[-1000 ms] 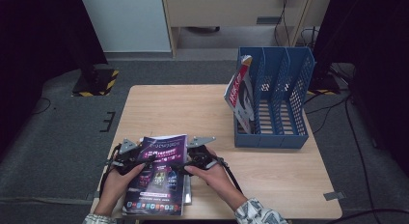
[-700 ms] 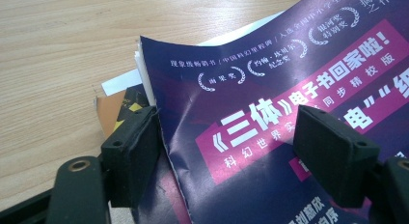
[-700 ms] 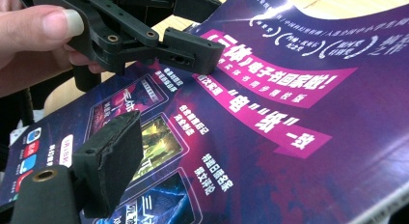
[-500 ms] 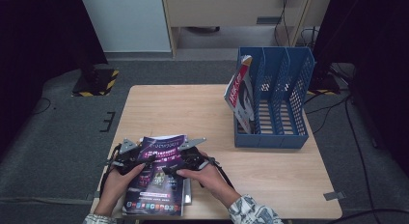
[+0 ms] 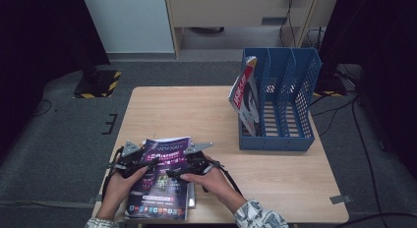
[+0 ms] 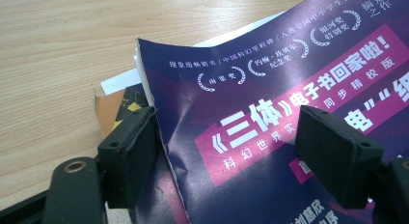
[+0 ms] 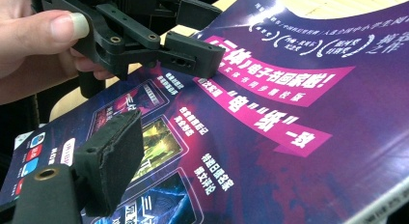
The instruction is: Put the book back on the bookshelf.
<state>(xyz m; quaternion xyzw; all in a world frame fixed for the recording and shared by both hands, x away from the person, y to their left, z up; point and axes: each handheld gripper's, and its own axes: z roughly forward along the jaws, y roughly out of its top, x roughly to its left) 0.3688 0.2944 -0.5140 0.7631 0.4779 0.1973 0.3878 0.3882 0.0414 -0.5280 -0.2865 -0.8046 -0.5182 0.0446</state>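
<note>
Nearest the person, the glossy purple magazine (image 5: 162, 181) tops a stack at the wooden table's (image 5: 196, 110) front edge, both spread grippers (image 5: 147, 163) (image 5: 173, 172) straddling its cover, the blue plastic file rack (image 5: 280, 105) beyond holding a leaning red-and-white booklet (image 5: 243, 93).

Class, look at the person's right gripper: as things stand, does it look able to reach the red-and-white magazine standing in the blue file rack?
Probably yes. The right gripper sits over the purple magazine, jaws open. Bare table lies between it and the red-and-white magazine, which leans out of the blue file rack at its near-left compartment.
</note>
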